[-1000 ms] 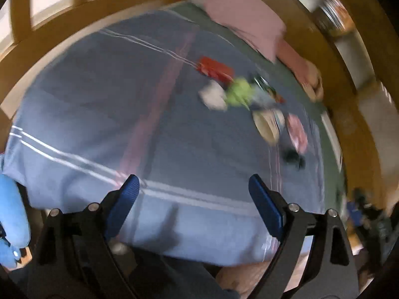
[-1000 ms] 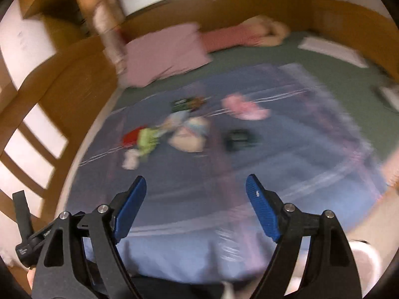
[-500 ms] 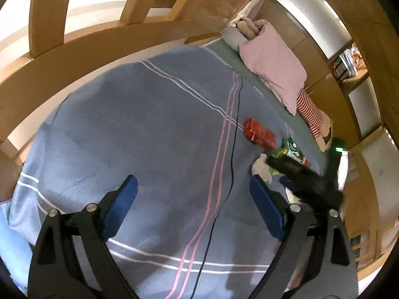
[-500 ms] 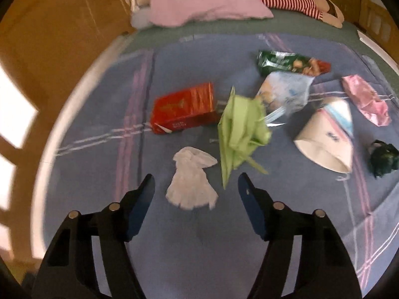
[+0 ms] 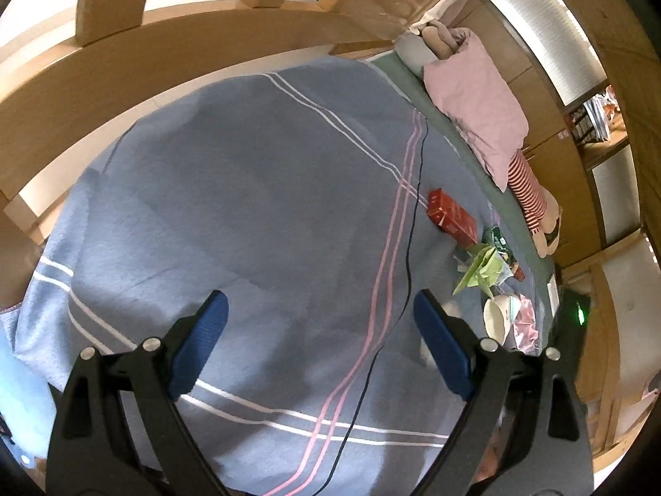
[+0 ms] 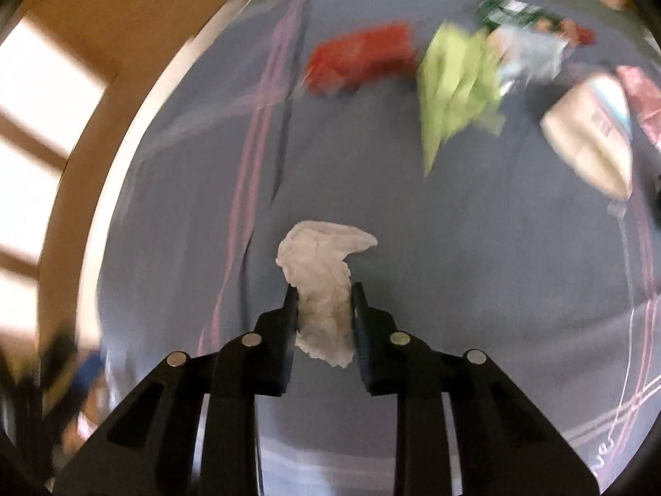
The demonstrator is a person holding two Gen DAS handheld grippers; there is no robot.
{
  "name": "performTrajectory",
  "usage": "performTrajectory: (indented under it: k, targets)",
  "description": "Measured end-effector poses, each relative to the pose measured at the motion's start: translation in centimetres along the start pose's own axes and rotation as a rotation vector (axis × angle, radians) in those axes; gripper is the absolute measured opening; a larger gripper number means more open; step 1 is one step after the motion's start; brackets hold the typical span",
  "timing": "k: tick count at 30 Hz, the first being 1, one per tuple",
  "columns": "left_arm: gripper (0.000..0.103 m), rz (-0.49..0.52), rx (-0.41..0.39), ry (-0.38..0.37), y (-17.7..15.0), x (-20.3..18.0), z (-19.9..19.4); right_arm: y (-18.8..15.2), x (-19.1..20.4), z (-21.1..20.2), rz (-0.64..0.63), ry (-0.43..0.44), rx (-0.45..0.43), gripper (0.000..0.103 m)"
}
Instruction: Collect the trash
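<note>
My right gripper (image 6: pixel 323 294) is shut on a crumpled white tissue (image 6: pixel 320 260), held over the blue striped blanket (image 6: pixel 454 248). Beyond it lie a red packet (image 6: pixel 359 58), a green crumpled paper (image 6: pixel 454 78), a clear wrapper (image 6: pixel 529 58), a green snack bag (image 6: pixel 508 12), a white paper cup (image 6: pixel 590 140) and a pink wrapper (image 6: pixel 644 99). My left gripper (image 5: pixel 320 310) is open and empty above the blanket (image 5: pixel 248 206). The red packet (image 5: pixel 452 217), green paper (image 5: pixel 481 270) and cup (image 5: pixel 500 318) show at its right.
A wooden bed frame (image 5: pixel 165 49) curves along the left and far side. A pink pillow (image 5: pixel 479 95) and a striped soft toy (image 5: pixel 529 190) lie at the head of the bed. A thin black cable (image 5: pixel 409 248) runs across the blanket.
My right gripper has come down over the white tissue and shut on it. The left gripper has stayed open, its view shifting slightly.
</note>
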State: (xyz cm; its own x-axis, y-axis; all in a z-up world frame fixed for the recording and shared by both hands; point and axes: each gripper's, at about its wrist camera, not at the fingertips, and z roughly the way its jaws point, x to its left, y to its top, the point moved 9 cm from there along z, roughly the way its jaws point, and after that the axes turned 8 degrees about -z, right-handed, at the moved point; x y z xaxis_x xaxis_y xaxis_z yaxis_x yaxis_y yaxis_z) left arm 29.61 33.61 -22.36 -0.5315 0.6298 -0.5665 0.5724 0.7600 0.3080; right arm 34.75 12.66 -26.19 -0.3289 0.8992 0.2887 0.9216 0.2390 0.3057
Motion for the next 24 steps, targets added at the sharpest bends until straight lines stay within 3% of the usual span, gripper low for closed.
performTrajectory:
  k: [2, 4, 6, 8, 12, 14, 18, 24]
  targets:
    - [0.090, 0.006, 0.005, 0.004, -0.2, 0.0, 0.0, -2.4, 1.1, -0.4, -0.078, 0.006, 0.078, 0.027]
    - [0.090, 0.024, 0.019, 0.006, -0.6, -0.3, 0.2, -3.7, 2.0, -0.9, -0.139, 0.021, 0.111, 0.035]
    - [0.090, 0.039, 0.033, 0.005, -1.1, -0.6, 0.2, -3.0, 1.8, -3.0, -0.140, 0.035, 0.038, 0.062]
    - [0.091, 0.062, 0.050, 0.006, -1.6, -1.0, 0.6, -1.0, 0.1, -5.5, -0.082, 0.003, -0.092, 0.075]
    - [0.091, 0.136, 0.107, -0.008, -3.3, -2.2, 1.3, 3.7, -5.0, -9.2, 0.122, -0.090, -0.307, 0.075]
    - [0.091, 0.197, 0.170, -0.048, -4.9, -3.6, 2.1, 5.6, -7.1, -9.4, 0.183, -0.147, -0.342, 0.075]
    - [0.091, 0.310, 0.237, -0.072, -7.9, -5.9, 3.4, 9.2, -9.2, -7.0, 0.189, -0.190, -0.344, 0.075]
    - [0.091, 0.405, 0.332, -0.064, -11.2, -7.2, 5.5, 11.8, -11.4, -2.7, 0.239, -0.121, -0.284, 0.075]
